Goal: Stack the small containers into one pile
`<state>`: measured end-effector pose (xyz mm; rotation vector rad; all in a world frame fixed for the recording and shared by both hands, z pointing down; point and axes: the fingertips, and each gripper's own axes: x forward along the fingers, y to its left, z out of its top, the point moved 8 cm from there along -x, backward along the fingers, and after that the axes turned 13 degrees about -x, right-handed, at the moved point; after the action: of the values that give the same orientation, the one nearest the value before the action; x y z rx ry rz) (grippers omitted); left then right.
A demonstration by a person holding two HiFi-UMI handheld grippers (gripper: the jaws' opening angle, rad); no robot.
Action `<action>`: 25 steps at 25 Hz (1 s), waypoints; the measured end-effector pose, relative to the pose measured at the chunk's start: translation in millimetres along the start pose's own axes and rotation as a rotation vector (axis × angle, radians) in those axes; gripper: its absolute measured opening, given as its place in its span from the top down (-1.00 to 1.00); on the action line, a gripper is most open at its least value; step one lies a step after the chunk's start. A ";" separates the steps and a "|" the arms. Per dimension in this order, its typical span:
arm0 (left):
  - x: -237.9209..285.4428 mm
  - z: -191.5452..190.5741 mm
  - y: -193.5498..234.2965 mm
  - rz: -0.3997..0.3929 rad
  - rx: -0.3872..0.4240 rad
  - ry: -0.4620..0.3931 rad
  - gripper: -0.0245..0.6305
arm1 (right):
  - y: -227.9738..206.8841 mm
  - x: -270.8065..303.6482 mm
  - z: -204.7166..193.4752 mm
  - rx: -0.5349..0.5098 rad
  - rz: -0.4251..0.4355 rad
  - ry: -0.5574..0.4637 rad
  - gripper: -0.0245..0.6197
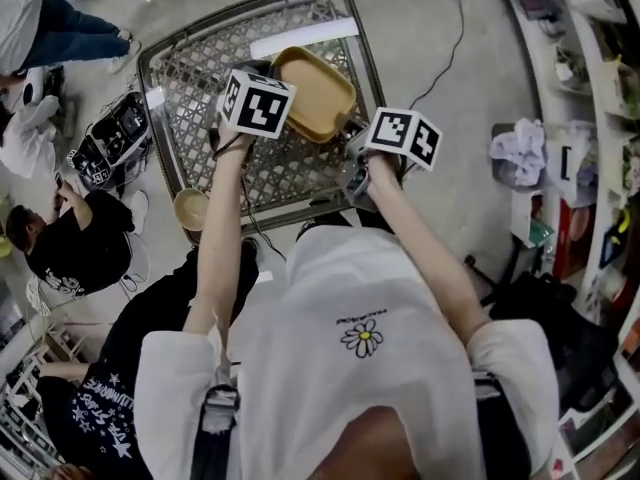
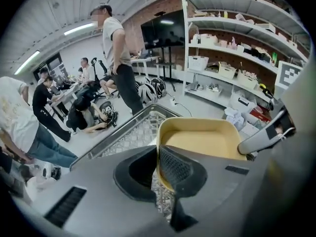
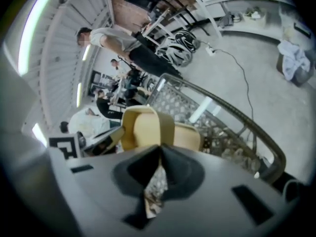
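Note:
A yellow-tan rectangular container is held over the metal mesh table, between my two grippers. My left gripper is at its left rim. In the left gripper view the jaws pinch the near wall of the container. My right gripper is at the container's right corner. In the right gripper view its jaws are closed on the rim of the container. A small round tan bowl sits at the table's near-left corner.
The table has a raised metal rim. People sit and stand on the floor to the left. Shelving lines the right side, with a white cloth on a box and a cable on the floor.

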<state>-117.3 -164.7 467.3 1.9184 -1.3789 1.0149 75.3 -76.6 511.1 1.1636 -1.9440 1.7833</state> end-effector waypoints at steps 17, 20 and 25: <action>71.1 -43.3 -7.4 -0.041 0.033 0.203 0.80 | -42.8 37.5 -29.2 0.132 -0.103 0.116 0.81; 67.2 -39.5 -8.4 -0.033 0.046 0.214 0.80 | -38.9 35.3 -29.3 0.135 -0.095 0.120 0.81; 64.8 -37.1 -8.0 -0.015 0.058 0.220 0.80 | -41.6 37.6 -31.1 0.142 -0.097 0.129 0.81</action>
<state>-107.2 -166.8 541.6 1.7935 -1.2204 1.2304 70.0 -59.0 572.5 1.1339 -1.6846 1.9198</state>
